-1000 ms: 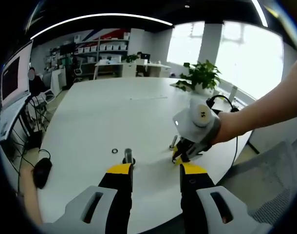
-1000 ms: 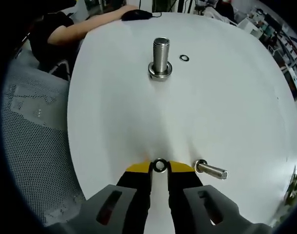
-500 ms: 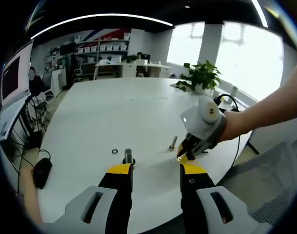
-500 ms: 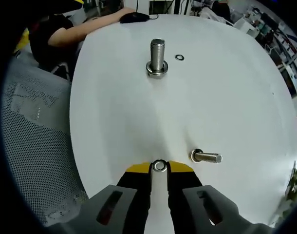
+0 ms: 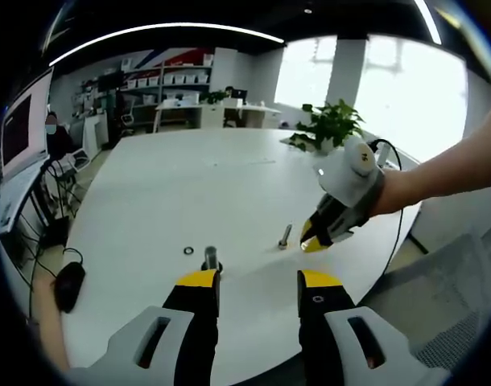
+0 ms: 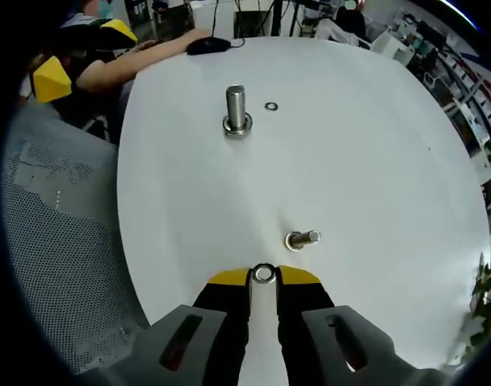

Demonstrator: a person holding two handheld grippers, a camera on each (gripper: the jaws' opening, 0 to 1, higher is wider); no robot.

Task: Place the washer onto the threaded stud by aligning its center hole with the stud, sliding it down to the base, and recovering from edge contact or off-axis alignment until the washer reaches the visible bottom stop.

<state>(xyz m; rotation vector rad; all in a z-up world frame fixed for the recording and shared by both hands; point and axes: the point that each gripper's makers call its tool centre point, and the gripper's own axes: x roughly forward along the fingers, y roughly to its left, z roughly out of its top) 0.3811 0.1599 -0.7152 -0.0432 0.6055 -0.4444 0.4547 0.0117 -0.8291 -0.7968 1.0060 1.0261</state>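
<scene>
The right gripper [image 6: 264, 276] pinches a washer [image 6: 264, 274] between nearly closed tips above the table [image 6: 374, 145], well short of the upright stud [image 6: 236, 110], while the left gripper [image 5: 250, 281] hangs wide open, holding nothing.

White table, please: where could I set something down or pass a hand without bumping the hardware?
The white table is bare right of the small loose washer, and between the upright threaded stud and the lying steel bolt. It is crowded around stud and washer, and by the right gripper.
</scene>
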